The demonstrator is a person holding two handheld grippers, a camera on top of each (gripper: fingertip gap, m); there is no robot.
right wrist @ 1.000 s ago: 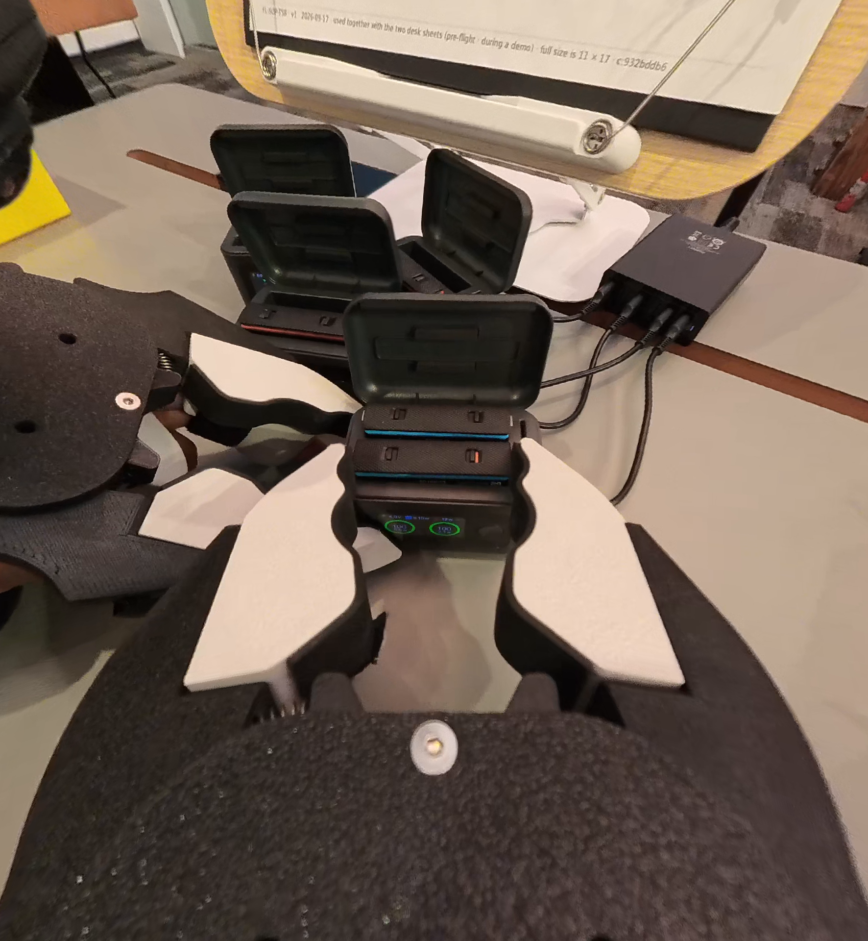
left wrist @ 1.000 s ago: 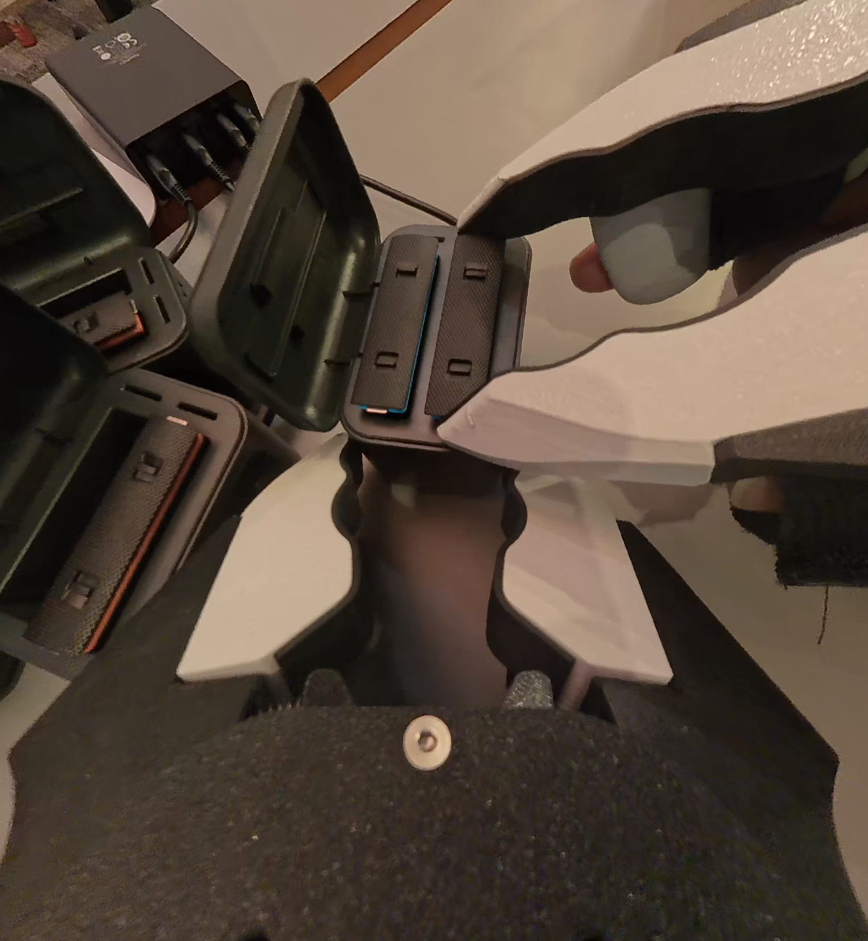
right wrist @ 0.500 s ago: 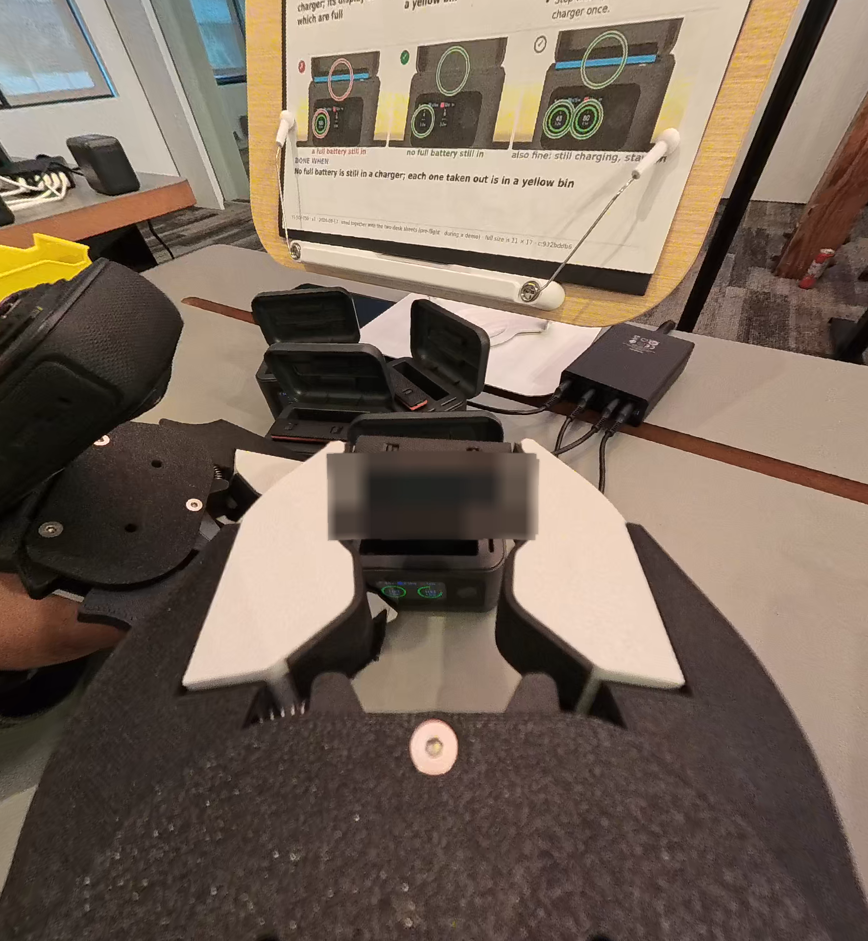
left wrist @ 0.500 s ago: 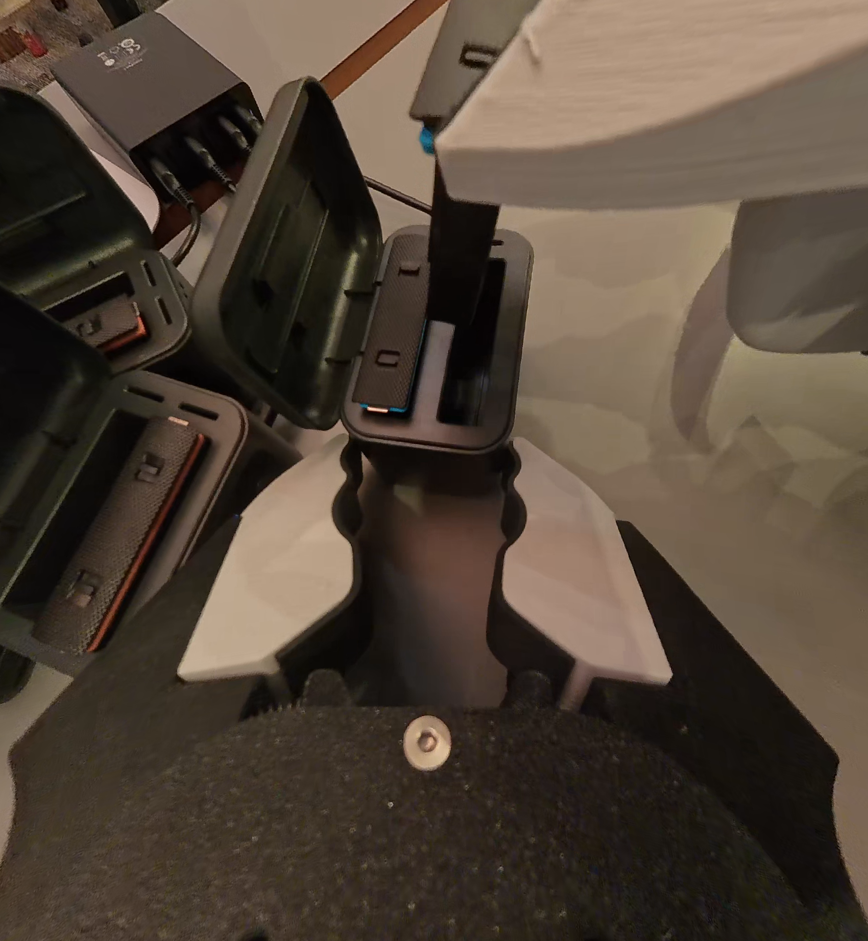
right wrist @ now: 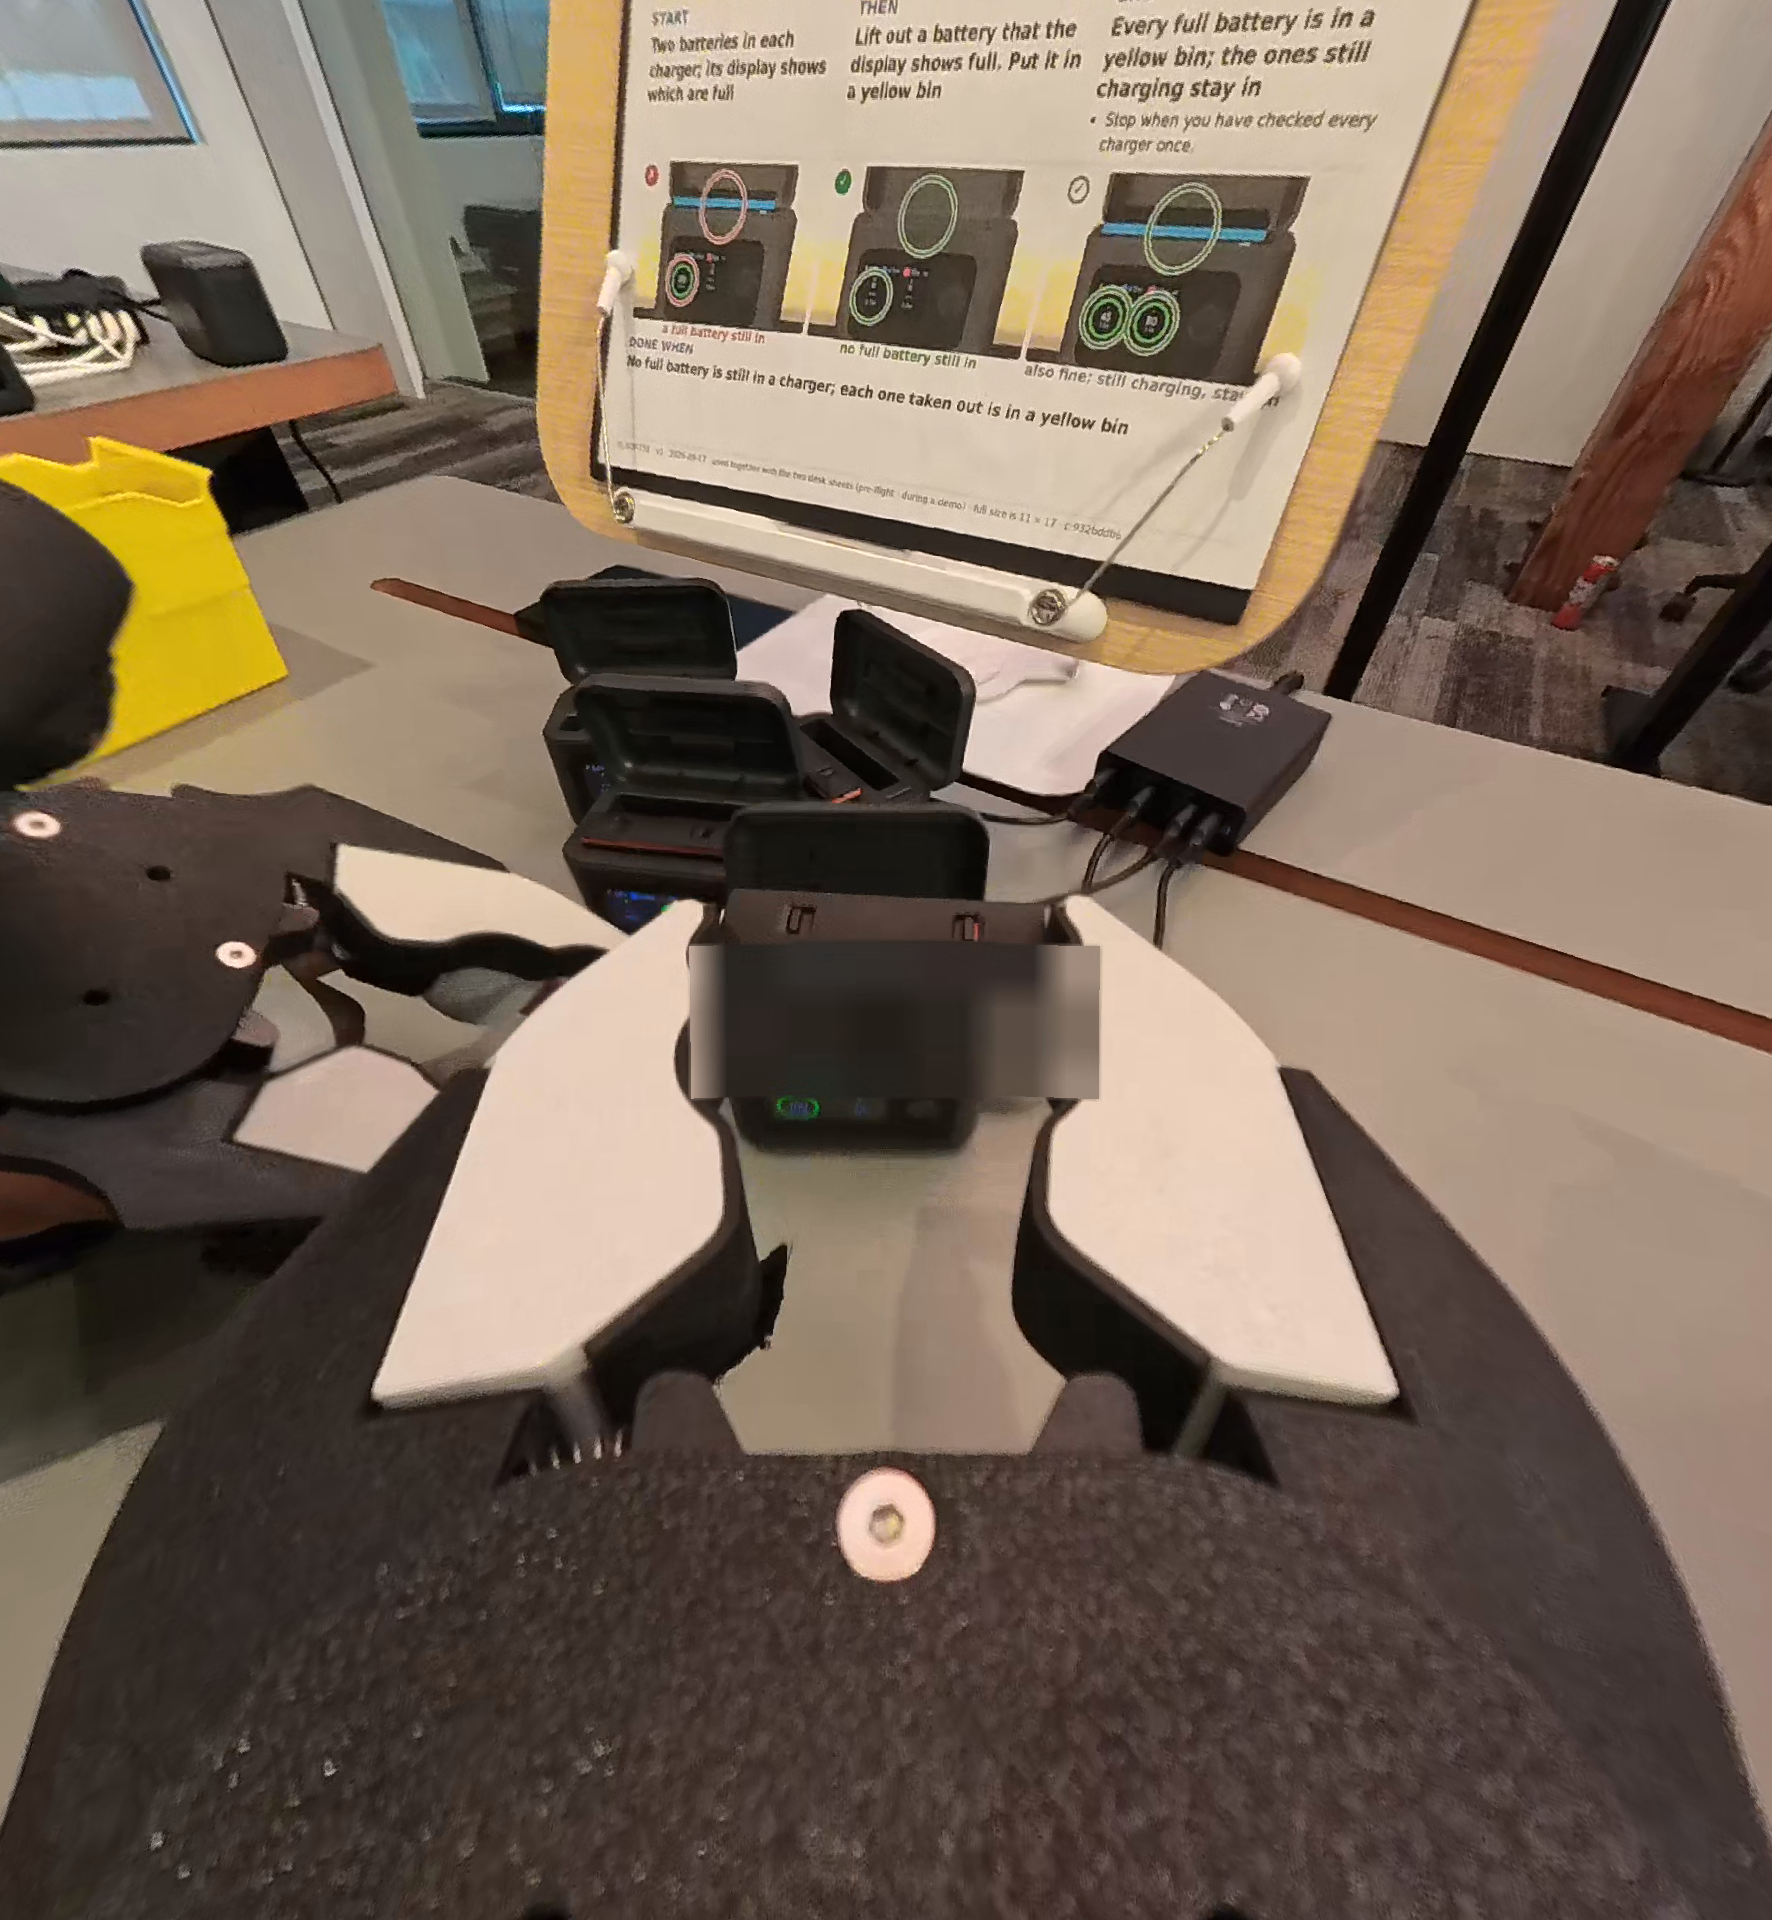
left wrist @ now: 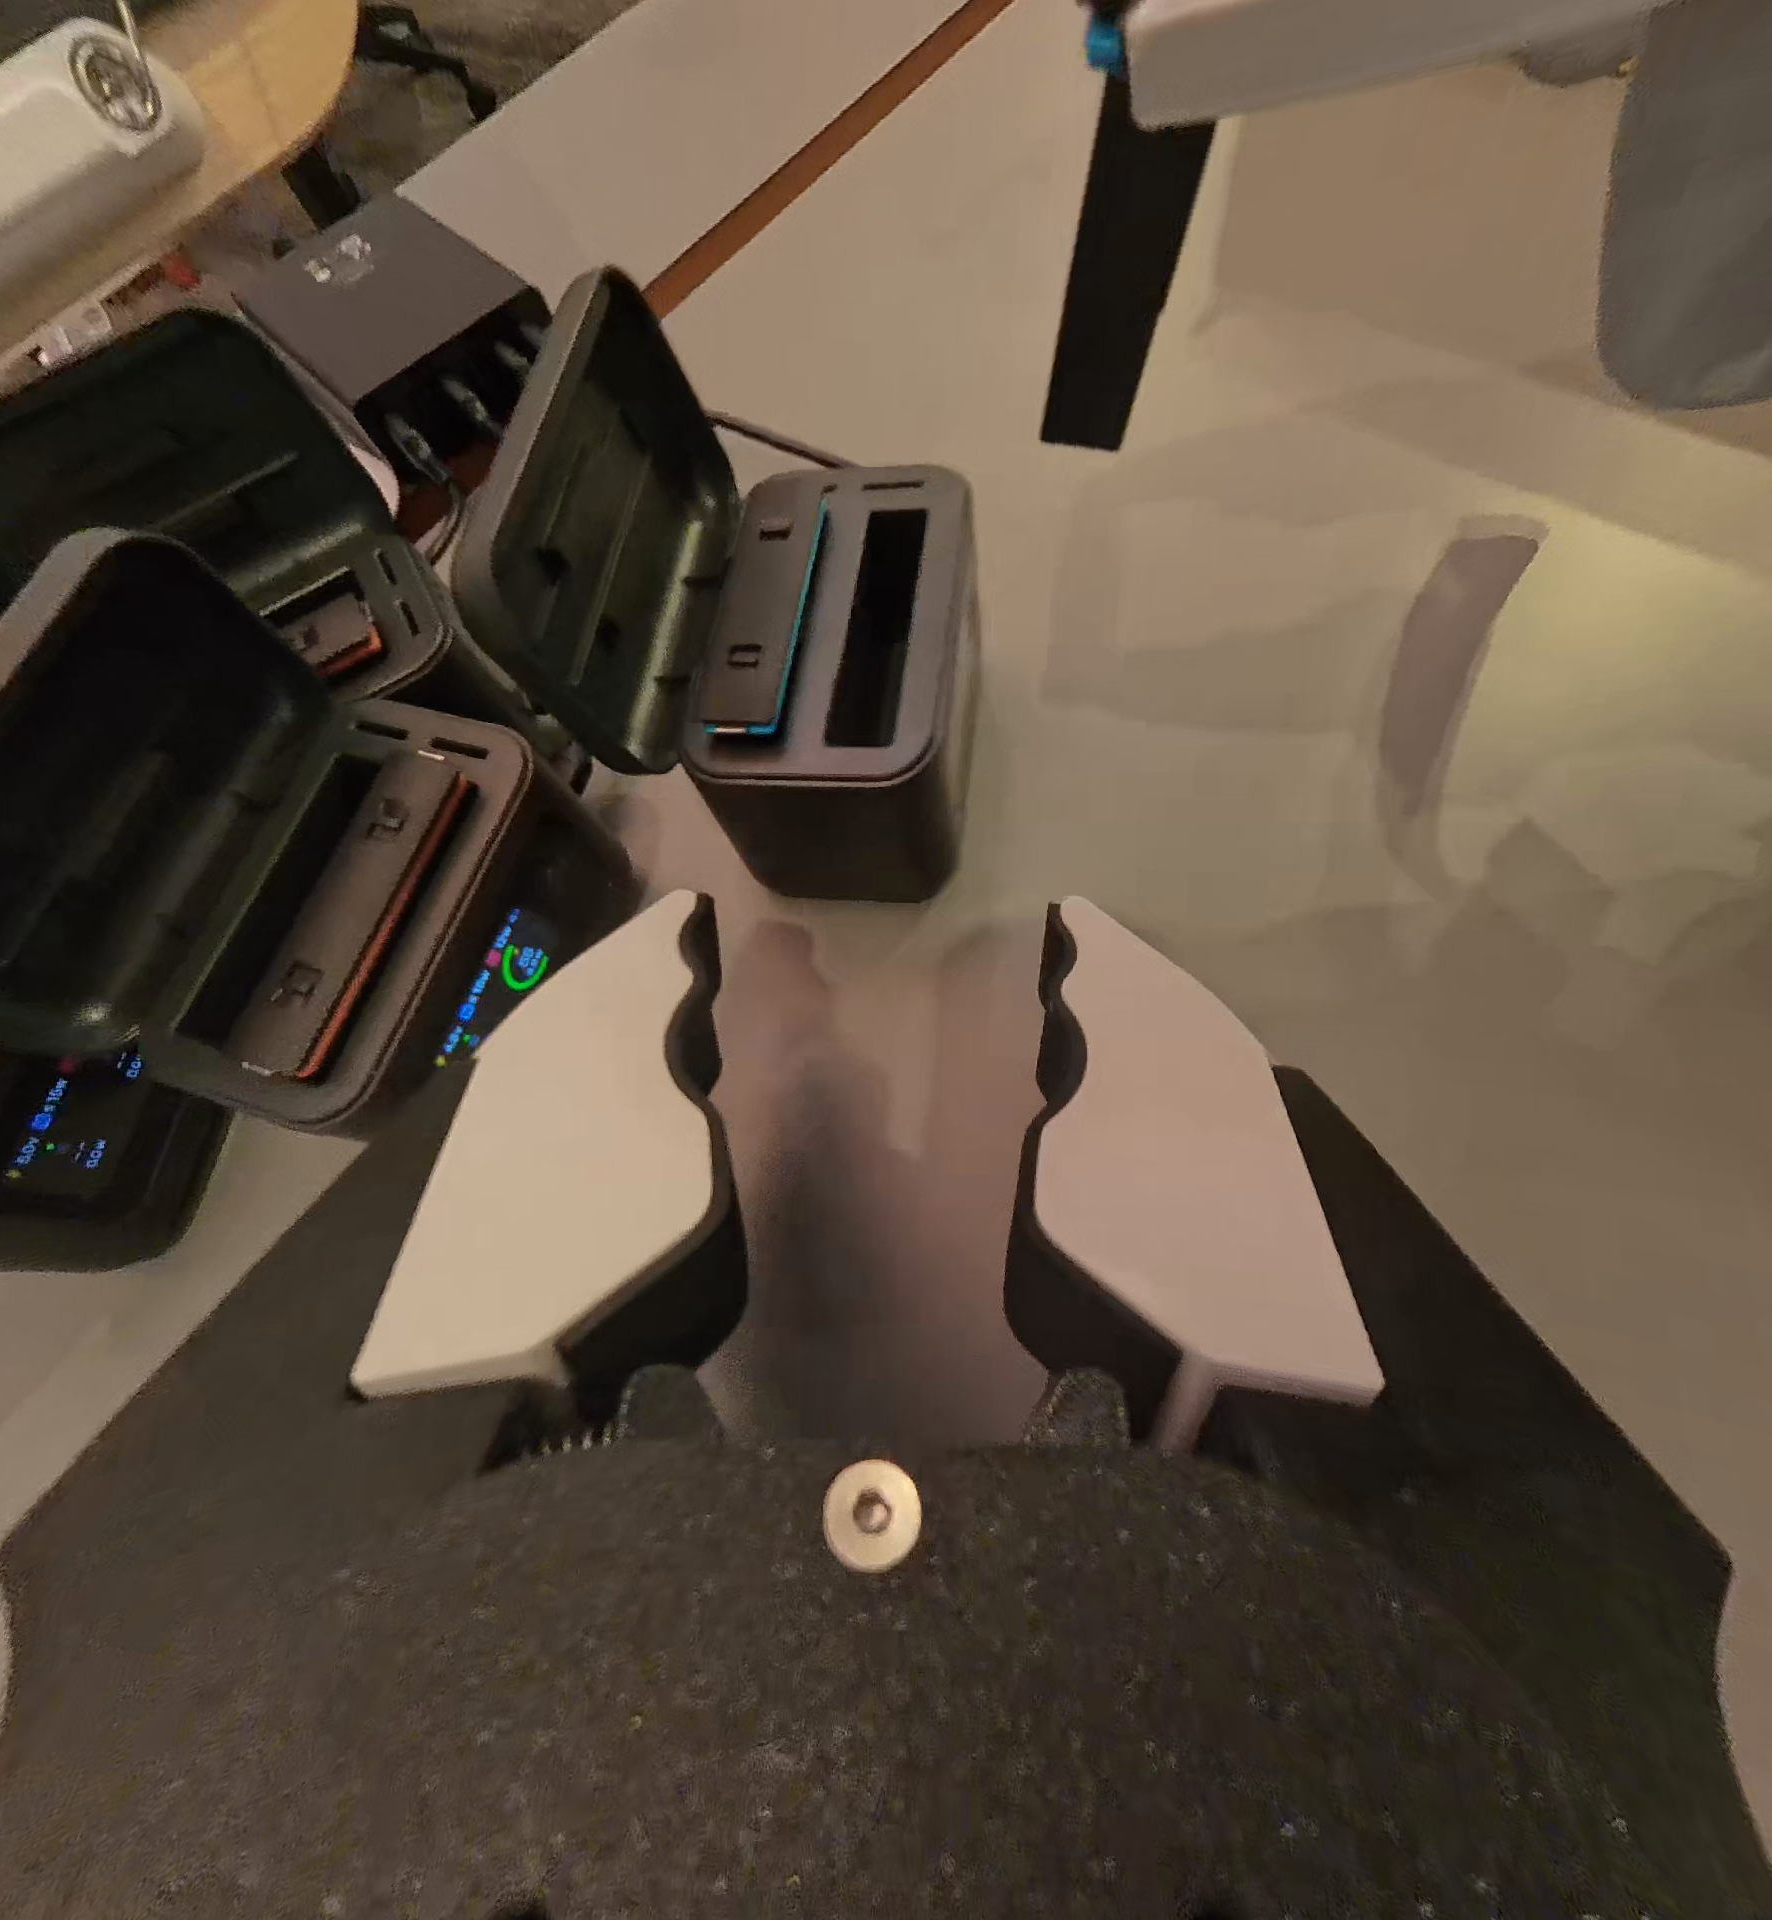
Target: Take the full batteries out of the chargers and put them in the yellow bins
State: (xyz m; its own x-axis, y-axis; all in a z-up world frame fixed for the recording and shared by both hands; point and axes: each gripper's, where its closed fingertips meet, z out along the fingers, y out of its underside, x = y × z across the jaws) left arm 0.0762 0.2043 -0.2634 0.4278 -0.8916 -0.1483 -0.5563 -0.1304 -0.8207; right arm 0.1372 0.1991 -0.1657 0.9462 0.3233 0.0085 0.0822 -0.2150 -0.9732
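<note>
Nearby, open charger [left wrist: 840,686], one battery [left wrist: 762,623], other slot seemingly empty.

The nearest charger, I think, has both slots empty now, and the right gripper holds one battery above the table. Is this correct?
Not quite. The nearest charger has only its right slot empty; a blue-edged battery sits in the left slot, as the left wrist view shows. The right gripper does hold one battery.

An office or lab. Grey desks [right wrist: 1484,1039], patterned carpet [right wrist: 1484,520], glass partitions [right wrist: 51,62], and an instruction board [right wrist: 965,260] show it.
</note>
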